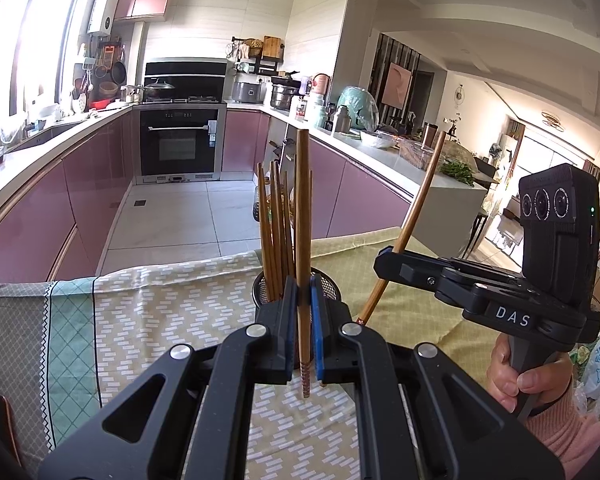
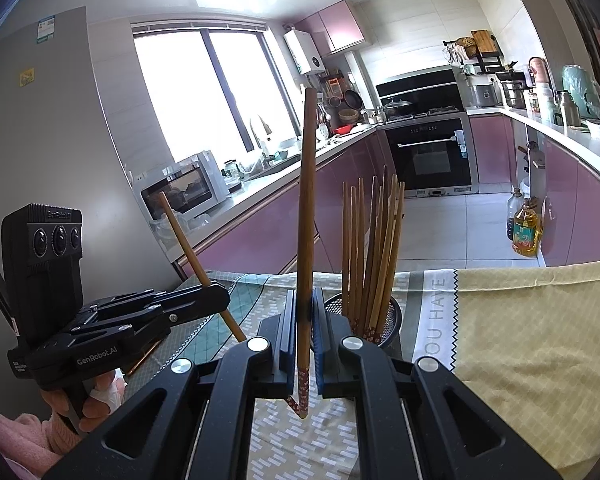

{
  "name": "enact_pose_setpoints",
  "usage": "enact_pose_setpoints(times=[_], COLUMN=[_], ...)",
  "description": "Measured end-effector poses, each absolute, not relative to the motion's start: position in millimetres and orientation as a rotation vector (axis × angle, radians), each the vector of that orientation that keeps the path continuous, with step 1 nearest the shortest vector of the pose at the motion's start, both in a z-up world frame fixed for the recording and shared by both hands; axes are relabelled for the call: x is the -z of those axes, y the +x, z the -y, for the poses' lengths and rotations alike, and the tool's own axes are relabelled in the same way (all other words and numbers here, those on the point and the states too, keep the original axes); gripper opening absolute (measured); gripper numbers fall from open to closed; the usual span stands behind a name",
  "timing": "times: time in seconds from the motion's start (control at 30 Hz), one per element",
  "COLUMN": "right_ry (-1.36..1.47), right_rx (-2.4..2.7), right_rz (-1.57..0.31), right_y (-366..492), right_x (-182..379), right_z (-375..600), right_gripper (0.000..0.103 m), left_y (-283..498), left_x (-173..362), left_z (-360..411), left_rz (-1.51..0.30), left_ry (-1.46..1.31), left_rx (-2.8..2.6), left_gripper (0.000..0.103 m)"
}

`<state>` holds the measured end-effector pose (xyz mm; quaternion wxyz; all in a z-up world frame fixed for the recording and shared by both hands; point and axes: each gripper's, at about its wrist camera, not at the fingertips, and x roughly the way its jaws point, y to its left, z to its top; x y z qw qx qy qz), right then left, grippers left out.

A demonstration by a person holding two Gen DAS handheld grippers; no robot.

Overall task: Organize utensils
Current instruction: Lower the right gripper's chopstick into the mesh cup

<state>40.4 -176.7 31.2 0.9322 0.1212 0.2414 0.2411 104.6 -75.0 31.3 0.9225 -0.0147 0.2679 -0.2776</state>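
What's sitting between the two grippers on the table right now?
The black mesh holder full of chopsticks stands between the left gripper and right gripper, shown in the left wrist view.

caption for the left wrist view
Left gripper and right gripper each hold a chopstick beside the mesh holder.

You have two grippers in view, the left gripper [image 1: 302, 300] and the right gripper [image 2: 305, 312], each clamped on one chopstick. You have one mesh holder [image 2: 392, 320] just behind them, carrying roughly nine upright chopsticks [image 2: 374, 248]; exact count uncertain.
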Motion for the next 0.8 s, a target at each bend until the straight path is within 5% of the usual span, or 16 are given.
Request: enact_pose_setpoints(times=[0.8], right_ry=[0.267], right_rx=[-0.501], right_rz=[-0.47], right_y=[48.3], right_x=[-38.2], right_z=[180.2], right_gripper=[0.006], left_y=[107.8], left_x=[-38.6], left_z=[75.2], left_rz=[-0.521], left_ry=[-0.035], left_rx=[0.568], left_gripper=[0.007])
